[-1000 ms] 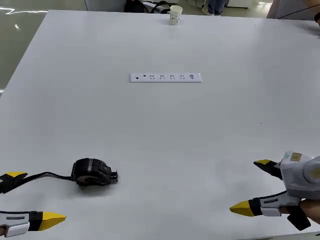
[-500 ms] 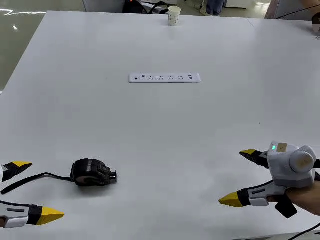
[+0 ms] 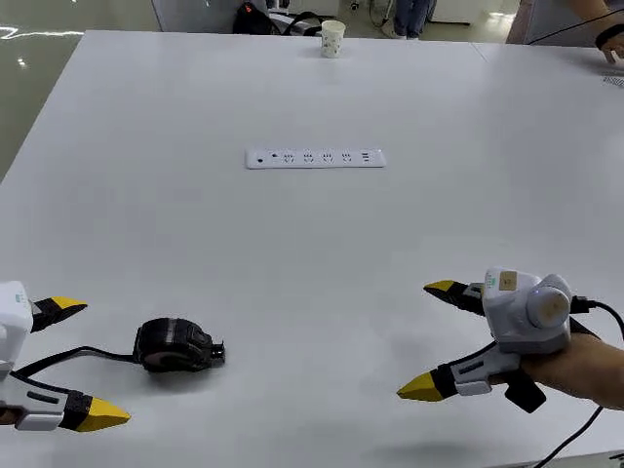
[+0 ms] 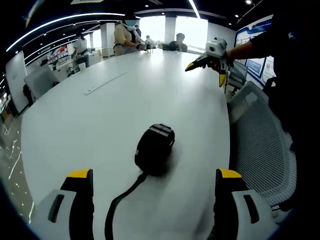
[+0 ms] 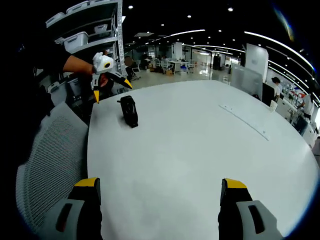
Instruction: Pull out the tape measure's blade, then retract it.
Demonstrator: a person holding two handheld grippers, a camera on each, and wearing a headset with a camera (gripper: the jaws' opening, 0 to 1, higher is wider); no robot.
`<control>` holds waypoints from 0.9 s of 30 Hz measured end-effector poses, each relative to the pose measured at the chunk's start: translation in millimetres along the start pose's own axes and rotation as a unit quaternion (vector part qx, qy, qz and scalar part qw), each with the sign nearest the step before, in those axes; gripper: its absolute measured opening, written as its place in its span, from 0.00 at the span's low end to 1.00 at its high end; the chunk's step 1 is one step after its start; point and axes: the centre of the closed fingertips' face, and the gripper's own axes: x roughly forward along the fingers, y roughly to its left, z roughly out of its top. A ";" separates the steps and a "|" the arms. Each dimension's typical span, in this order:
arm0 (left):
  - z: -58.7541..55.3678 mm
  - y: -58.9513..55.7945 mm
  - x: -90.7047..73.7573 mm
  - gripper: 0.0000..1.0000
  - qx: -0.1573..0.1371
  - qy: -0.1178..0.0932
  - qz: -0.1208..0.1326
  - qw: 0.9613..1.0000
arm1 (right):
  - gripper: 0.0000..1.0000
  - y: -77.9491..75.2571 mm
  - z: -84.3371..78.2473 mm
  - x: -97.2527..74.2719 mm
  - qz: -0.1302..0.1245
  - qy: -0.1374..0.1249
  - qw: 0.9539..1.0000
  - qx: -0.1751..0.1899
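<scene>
- The right gripper [image 3: 419, 340] is being brought inward from 4 o'clock, nearer the middle of the bench [image 3: 322, 253] than a second ago. Its jaws are being held wide apart and empty.
- The left gripper [image 3: 95, 361] is being carried further in at 8 o'clock, with its jaws spread on either side of the strap [image 3: 83, 354].
- The tape measure [image 3: 175, 344] is being left unmoved at 8 o'clock.
- A paper cup [image 3: 332, 38] is being seen at 12 o'clock; its contents cannot be told.

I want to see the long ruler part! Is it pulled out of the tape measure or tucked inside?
Tucked inside. Only the small end hook sticks out of the tape measure; no blade lies on the table.
</scene>
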 end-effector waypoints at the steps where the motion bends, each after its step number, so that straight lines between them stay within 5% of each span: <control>1: 1.3 0.9 1.6 0.99 0.008 0.002 -0.002 1.000 | 0.99 0.3 1.5 2.4 0.003 0.000 1.000 -0.002; 9: 9.6 0.6 13.8 0.99 0.062 0.028 -0.027 0.997 | 0.99 2.5 12.2 14.9 0.013 0.007 1.000 -0.016; 27: 16.1 -9.6 49.1 0.99 0.122 0.087 -0.071 0.986 | 0.99 9.4 39.5 54.3 0.045 0.009 0.997 -0.054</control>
